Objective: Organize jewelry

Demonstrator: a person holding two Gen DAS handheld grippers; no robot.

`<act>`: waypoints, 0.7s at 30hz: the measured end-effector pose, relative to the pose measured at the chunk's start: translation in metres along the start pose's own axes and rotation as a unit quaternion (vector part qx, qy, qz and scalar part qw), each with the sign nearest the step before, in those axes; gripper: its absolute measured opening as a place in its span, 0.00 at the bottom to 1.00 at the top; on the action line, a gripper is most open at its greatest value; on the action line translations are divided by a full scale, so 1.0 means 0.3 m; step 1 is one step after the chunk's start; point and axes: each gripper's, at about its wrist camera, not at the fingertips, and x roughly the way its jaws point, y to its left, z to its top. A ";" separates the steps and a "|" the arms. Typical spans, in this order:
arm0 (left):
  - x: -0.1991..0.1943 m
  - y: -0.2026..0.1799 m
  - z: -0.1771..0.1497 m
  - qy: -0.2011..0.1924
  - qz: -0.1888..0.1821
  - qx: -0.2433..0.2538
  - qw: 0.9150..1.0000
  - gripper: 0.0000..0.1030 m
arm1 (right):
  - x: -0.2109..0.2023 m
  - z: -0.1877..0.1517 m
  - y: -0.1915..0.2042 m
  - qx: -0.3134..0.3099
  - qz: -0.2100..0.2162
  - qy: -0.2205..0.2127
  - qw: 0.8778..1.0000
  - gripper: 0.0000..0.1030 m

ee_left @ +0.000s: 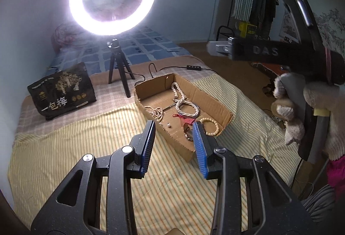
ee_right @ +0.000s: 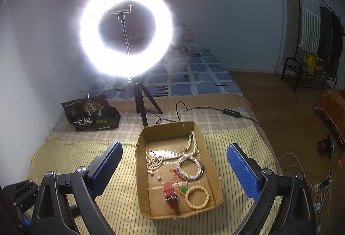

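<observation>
both tools hang above the bed, and no thing is between their blue pads. left tool point(ee_left: 174, 129) has its jaws partly apart with only air in the gap, and its tips stand in front of the near end of the cardboard box point(ee_left: 224, 108). right tool point(ee_right: 174, 154) has its jaws spread very wide, one on each side of the cardboard box point(ee_right: 141, 170) as its own camera sees it, and they hold nothing. the box lies open on the striped yellow sheet point(ee_right: 90, 157) of the bed, and all the jewelry is inside it. a thick white pearl necklace point(ee_right: 189, 161) is curled near the middle, a thinner cream bead strand point(ee_right: 154, 161) lies at its left, and a cream bead bracelet point(ee_right: 197, 197) lies in the near right corner. beside the bracelet are a red watch point(ee_right: 171, 193) and a small green stone point(ee_right: 183, 189) on a red cord. two small loose pearls point(ee_right: 159, 177) lie near the thin strand. behind the box a bright ring light point(ee_right: 126, 30) stands on a small tripod, and a black snack bag point(ee_right: 90, 114) lies at the left. in the left camera a gloved hand point(ee_left: 291, 105) holds the other tool's handle at the right edge.
</observation>
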 end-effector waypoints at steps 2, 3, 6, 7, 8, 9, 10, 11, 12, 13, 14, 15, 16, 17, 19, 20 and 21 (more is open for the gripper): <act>-0.026 0.007 -0.014 -0.004 0.002 -0.004 1.000 0.45 | -0.028 -0.022 0.001 0.002 -0.006 -0.005 1.000 1.00; -0.039 0.011 -0.021 -0.007 0.006 -0.006 1.000 0.48 | -0.043 -0.037 0.002 0.003 -0.009 -0.007 1.000 1.00; -0.071 0.012 -0.037 -0.014 0.012 -0.003 1.000 0.51 | -0.082 -0.079 0.006 0.006 -0.012 -0.010 1.000 1.00; -0.082 0.012 -0.041 -0.017 0.015 -0.002 1.000 0.54 | -0.093 -0.093 0.006 0.007 -0.014 -0.011 1.000 1.00; -0.094 0.014 -0.045 -0.022 0.018 -0.003 1.000 0.62 | -0.102 -0.104 0.006 0.008 -0.017 -0.012 1.000 1.00; -0.103 0.017 -0.048 -0.027 0.019 -0.004 0.999 0.66 | -0.109 -0.115 0.007 0.010 -0.019 -0.014 1.000 1.00; -0.114 0.020 -0.052 -0.032 0.020 -0.007 0.999 0.66 | -0.119 -0.130 0.005 0.011 -0.023 -0.016 1.000 1.00; -0.118 0.022 -0.055 -0.033 0.021 -0.008 0.999 0.66 | -0.124 -0.141 0.003 0.012 -0.027 -0.018 0.999 1.00; -0.124 0.023 -0.057 -0.033 0.022 -0.008 0.999 0.67 | -0.131 -0.152 0.002 0.013 -0.032 -0.021 0.999 1.00; -0.129 0.024 -0.059 -0.033 0.023 -0.008 0.999 0.69 | -0.138 -0.165 -0.001 0.016 -0.037 -0.025 0.999 1.00; -0.135 0.026 -0.061 -0.034 0.023 -0.007 0.999 0.74 | -0.145 -0.176 -0.004 0.018 -0.040 -0.028 0.999 1.00; -0.144 0.026 -0.063 -0.037 0.024 -0.007 0.999 0.78 | -0.148 -0.183 -0.007 0.020 -0.043 -0.030 0.998 1.00; -0.153 0.026 -0.065 -0.039 0.025 -0.008 0.999 0.79 | -0.155 -0.191 -0.009 0.023 -0.046 -0.032 0.998 1.00; -0.162 0.026 -0.066 -0.042 0.026 -0.007 0.999 0.79 | -0.164 -0.200 -0.012 0.027 -0.048 -0.036 0.998 1.00; -0.174 0.024 -0.068 -0.044 0.027 -0.006 0.999 0.79 | -0.183 -0.210 -0.019 0.034 -0.047 -0.044 0.997 1.00; -0.179 0.022 -0.069 -0.046 0.028 -0.004 0.999 0.80 | -0.193 -0.213 -0.021 0.036 -0.047 -0.048 0.997 1.00; -0.184 0.020 -0.071 -0.047 0.029 -0.002 0.998 0.83 | -0.200 -0.215 -0.021 0.036 -0.048 -0.053 0.997 1.00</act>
